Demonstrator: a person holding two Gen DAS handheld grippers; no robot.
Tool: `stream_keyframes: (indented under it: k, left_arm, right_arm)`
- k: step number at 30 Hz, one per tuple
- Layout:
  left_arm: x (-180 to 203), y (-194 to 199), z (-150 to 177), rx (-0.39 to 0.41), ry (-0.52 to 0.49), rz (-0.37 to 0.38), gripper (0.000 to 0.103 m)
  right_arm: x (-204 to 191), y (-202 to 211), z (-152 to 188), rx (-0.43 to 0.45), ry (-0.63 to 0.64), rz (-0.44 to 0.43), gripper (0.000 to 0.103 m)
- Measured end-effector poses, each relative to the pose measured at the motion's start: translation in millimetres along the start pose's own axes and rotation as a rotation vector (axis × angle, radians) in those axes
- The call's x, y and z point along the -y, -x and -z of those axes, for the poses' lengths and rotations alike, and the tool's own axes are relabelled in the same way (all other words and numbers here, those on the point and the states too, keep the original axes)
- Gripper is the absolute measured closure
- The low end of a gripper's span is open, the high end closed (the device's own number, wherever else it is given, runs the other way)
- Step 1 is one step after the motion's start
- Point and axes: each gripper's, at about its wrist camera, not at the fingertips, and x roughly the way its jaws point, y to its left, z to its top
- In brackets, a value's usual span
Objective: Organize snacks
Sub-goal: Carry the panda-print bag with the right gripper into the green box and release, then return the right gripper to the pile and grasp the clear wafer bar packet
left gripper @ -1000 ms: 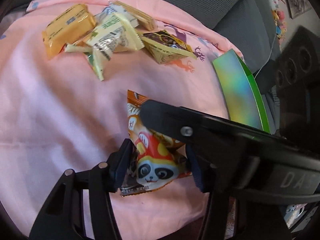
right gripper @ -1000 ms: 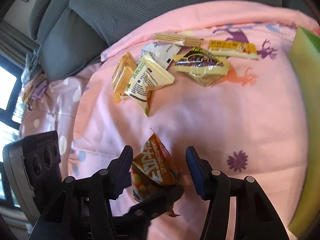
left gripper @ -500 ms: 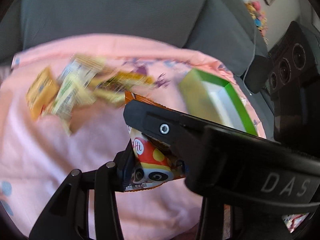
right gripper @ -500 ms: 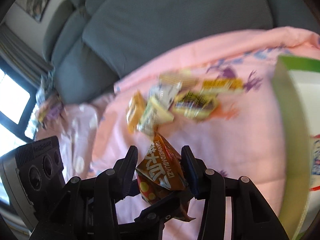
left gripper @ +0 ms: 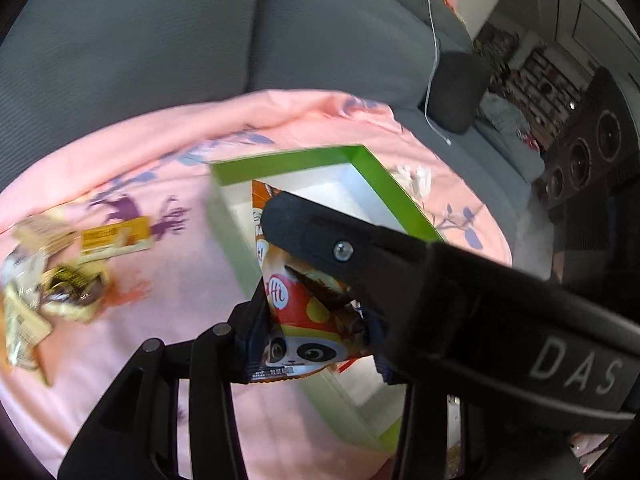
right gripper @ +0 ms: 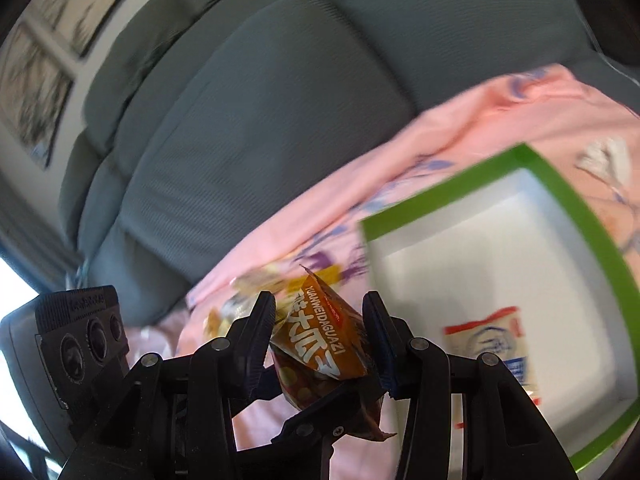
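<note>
An orange snack packet (left gripper: pixel 304 312) with a panda face hangs in the air, and both grippers grip it. My left gripper (left gripper: pixel 314 332) is shut on its lower part. In the left wrist view a finger of the right gripper (left gripper: pixel 340 248) crosses in front of the packet. In the right wrist view my right gripper (right gripper: pixel 318 320) pinches the same packet (right gripper: pixel 324 348) from both sides. The packet hovers by the near edge of a green-rimmed white box (left gripper: pixel 384 176), which holds a white, red and blue packet (right gripper: pixel 492 340).
Loose snacks (left gripper: pixel 72 288) and a yellow bar (left gripper: pixel 116 236) lie on the pink blanket (left gripper: pixel 160 152) left of the box (right gripper: pixel 580 208). Grey sofa cushions (right gripper: pixel 280 120) rise behind. A dark speaker (left gripper: pixel 592 148) stands at the right.
Both grippers closed on the orange packet, lifted it off the blanket and carried it right, from beside the snack pile to the green box. The box's inside has come into view.
</note>
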Motion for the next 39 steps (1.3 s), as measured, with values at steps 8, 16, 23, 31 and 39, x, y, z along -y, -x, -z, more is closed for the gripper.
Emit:
stream_keyframes:
  k: [8,16,23,31,39]
  left_arm:
    - [22,-40,-12,-0.101,-0.061,0.009,0.059]
    - [23,-67,-7,-0.178,-0.007,0.066,0.058]
    - [12,-27,-4,-0.035,0.006,0.014,0.021]
    - [-47,44,17,0.080,0.147,-0.080,0.016]
    - [-170,107,91,0.107,0.441,-0.320,0.016]
  right_arm:
    - [50,3,-8,0.012,-0.142,0.082,0.054]
    - [63,9,-5,0.006,-0.173,0.168,0.054]
    - [52,22,-6,0.070,-0.132,0.146,0.030]
    - [26,10,-3,0.051,-0.054,0.121,0.026]
    - [-21,-24,11,-0.038,0.082,0.123,0.023]
